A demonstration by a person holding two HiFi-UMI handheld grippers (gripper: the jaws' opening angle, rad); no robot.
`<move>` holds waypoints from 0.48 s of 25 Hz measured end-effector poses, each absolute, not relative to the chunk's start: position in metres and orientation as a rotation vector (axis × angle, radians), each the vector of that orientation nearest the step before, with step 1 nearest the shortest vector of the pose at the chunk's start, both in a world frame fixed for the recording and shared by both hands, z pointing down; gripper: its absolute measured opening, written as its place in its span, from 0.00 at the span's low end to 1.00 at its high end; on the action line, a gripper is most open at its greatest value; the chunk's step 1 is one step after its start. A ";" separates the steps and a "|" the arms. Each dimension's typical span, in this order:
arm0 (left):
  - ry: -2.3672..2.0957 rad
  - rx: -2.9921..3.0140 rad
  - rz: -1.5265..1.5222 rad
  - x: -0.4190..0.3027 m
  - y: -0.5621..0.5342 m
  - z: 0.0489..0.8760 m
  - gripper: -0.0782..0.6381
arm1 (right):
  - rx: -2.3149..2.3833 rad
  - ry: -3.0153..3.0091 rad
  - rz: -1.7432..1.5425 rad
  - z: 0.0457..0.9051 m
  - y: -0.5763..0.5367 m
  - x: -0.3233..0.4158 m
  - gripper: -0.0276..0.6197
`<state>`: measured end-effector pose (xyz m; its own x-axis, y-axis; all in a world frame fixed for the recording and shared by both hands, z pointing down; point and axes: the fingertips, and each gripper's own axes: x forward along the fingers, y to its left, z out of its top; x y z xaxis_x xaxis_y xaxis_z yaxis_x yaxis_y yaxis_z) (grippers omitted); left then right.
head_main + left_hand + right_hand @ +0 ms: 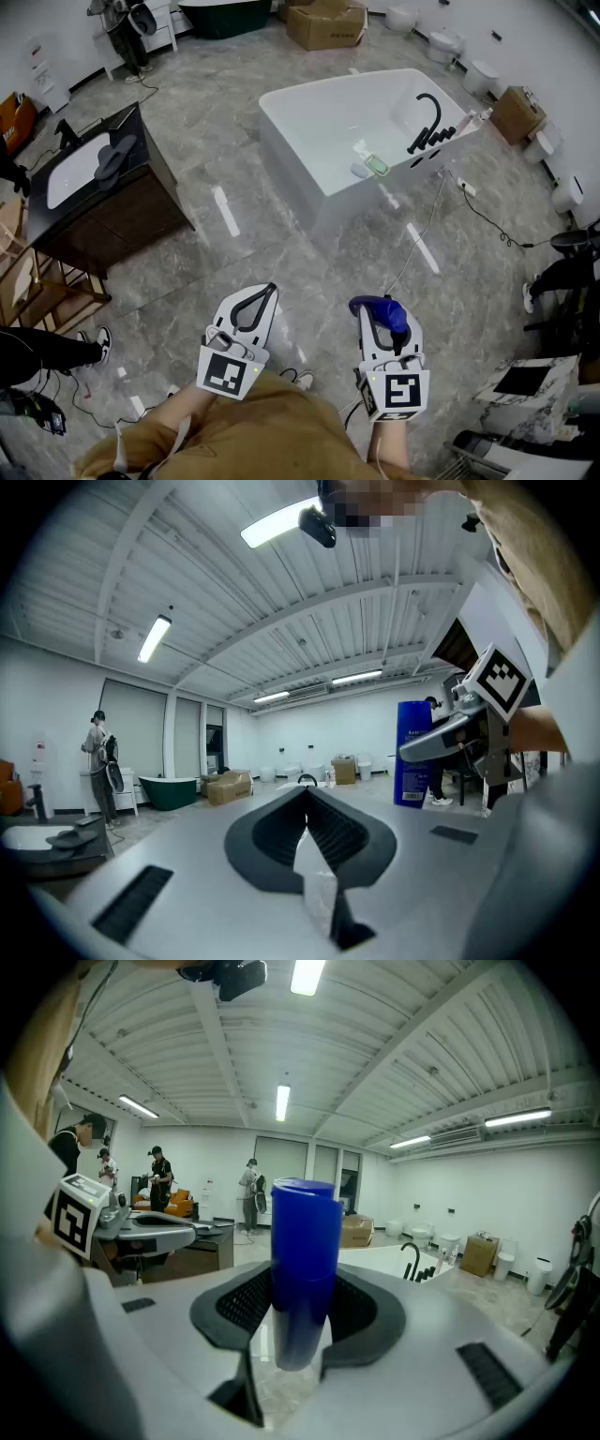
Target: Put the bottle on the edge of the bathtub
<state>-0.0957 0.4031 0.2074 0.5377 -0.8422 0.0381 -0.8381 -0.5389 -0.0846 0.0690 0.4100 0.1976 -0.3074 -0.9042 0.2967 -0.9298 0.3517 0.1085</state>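
A white bathtub (289, 148) stands on the grey marble floor, ahead of both grippers and well apart from them. The blue bottle (386, 309) is upright between the jaws of my right gripper (375, 324), which is shut on it. In the right gripper view the bottle (305, 1241) fills the middle, with the black pads pressed against its sides, and the bathtub (384, 1258) shows behind it. My left gripper (269, 291) is level beside the right one. Its jaws (306, 797) meet at the tips with nothing between them. The left gripper view shows the bottle (412, 752) off to its right.
A black faucet (427, 117) sits on the tub's far right rim, and small items (370, 165) lie inside the tub. A dark vanity with a white sink (94, 183) stands at the left. A cable (422, 234) runs across the floor. Cardboard boxes (326, 23) and toilets line the back.
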 end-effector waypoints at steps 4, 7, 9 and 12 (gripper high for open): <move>1.492 -2.687 -0.119 -0.096 0.406 0.208 0.12 | 1.629 -2.317 0.114 0.196 0.412 0.072 0.30; 1.491 -2.686 -0.123 -0.100 0.412 0.208 0.12 | 1.622 -2.319 0.124 0.197 0.417 0.067 0.30; 1.489 -2.686 -0.121 -0.102 0.414 0.208 0.12 | 1.614 -2.318 0.140 0.197 0.420 0.063 0.30; 1.484 -2.689 -0.129 -0.106 0.417 0.210 0.12 | 1.623 -2.369 0.146 0.199 0.423 0.060 0.30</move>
